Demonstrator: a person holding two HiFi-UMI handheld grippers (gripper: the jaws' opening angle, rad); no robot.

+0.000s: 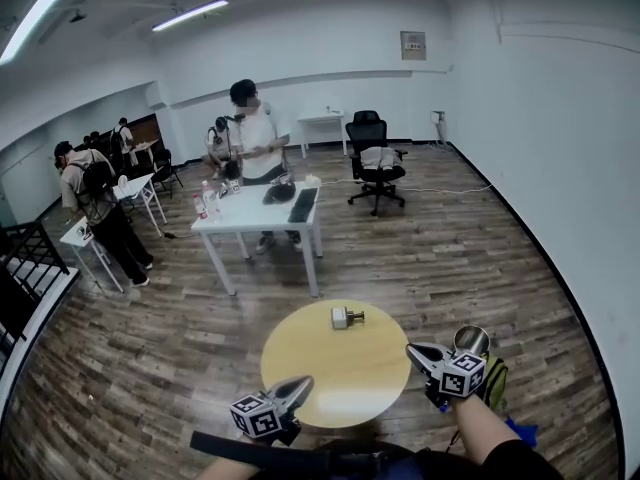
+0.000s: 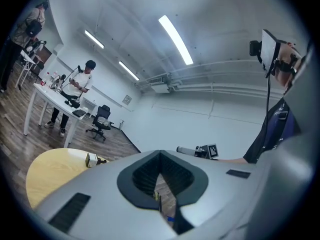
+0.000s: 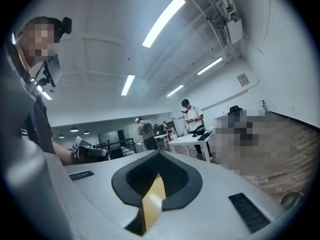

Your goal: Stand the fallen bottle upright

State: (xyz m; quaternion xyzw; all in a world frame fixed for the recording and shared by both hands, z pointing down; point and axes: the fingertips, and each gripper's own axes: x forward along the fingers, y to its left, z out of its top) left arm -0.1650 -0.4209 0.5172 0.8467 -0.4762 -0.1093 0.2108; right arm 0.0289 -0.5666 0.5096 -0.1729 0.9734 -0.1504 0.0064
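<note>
A small bottle (image 1: 346,317) with a pale label and dark cap lies on its side on the round yellow table (image 1: 330,368), near its far edge. It also shows in the left gripper view as the bottle (image 2: 92,159) lying on the table (image 2: 50,174). My left gripper (image 1: 301,383) hovers at the table's near left edge, jaws shut and empty, well short of the bottle. My right gripper (image 1: 413,349) is at the table's right edge, jaws together with nothing in them. Each gripper view shows its own gripper, left (image 2: 160,153) and right (image 3: 160,153), with tips meeting.
A white desk (image 1: 255,216) with a keyboard and bottles stands beyond the round table, with a person at it. A black office chair (image 1: 376,160) is further back. A metal bin (image 1: 471,340) sits on the floor by my right gripper. More people and desks are at the left.
</note>
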